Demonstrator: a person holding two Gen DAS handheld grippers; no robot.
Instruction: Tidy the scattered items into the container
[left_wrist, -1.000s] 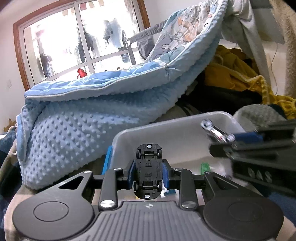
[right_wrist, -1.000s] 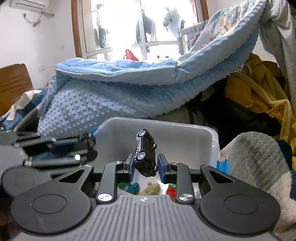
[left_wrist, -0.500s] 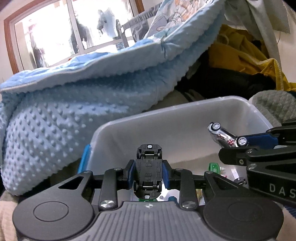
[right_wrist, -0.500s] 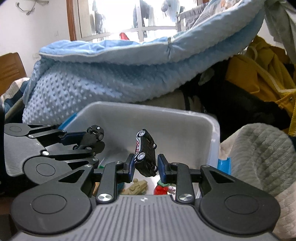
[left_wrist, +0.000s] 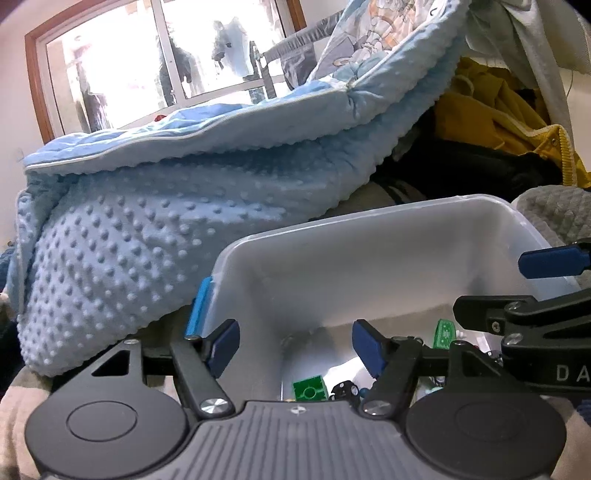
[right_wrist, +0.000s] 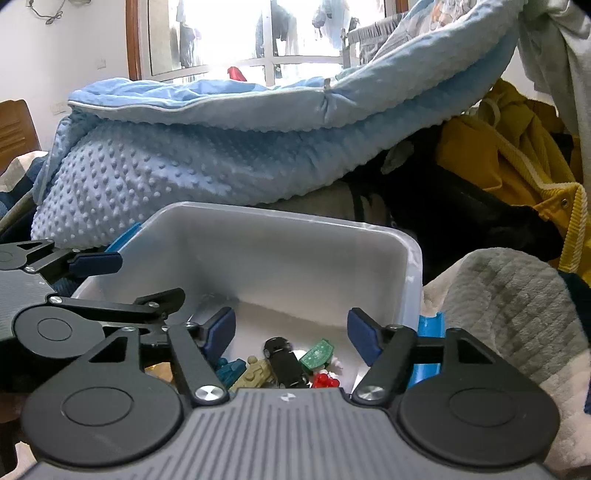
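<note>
Left gripper (left_wrist: 295, 345): jaws spread wide, blue pads apart, nothing between them. It sits over the near left corner of the white plastic container (left_wrist: 369, 258). In the right wrist view the same gripper (right_wrist: 122, 280) enters from 9 o'clock, one blue pad above the rim, the other finger lower and inside the container's opening.

Right gripper (right_wrist: 291, 330): jaws likewise spread, nothing held. It hangs over the near edge of the container (right_wrist: 295, 251). In the left wrist view it (left_wrist: 517, 291) enters from 3 o'clock, one blue pad high, the black finger below it.

Contents of the container, seen between the right gripper's fingers — a black toy car (right_wrist: 284, 363) lying on the floor at centre, a tan toy tank (right_wrist: 256, 374) touching it at 9 o'clock, a teal toy (right_wrist: 231, 369) further toward 9 o'clock, a green flat piece (right_wrist: 317, 354) at 2 o'clock of the car, and a red toy (right_wrist: 325, 380) at 4 o'clock of the car. The left wrist view shows a green brick (left_wrist: 310, 387) on the floor near the bottom edge and a second green piece (left_wrist: 445, 334) toward 3 o'clock; a dark wheeled item beside the brick is too hidden to identify.

Surroundings: a blue dotted blanket (right_wrist: 207, 173) is heaped behind the container from 9 to 12 o'clock, a yellow garment (right_wrist: 509, 155) lies at 2 o'clock, and a grey knitted cloth (right_wrist: 517, 306) at 4 o'clock — just beside the container's right wall.
</note>
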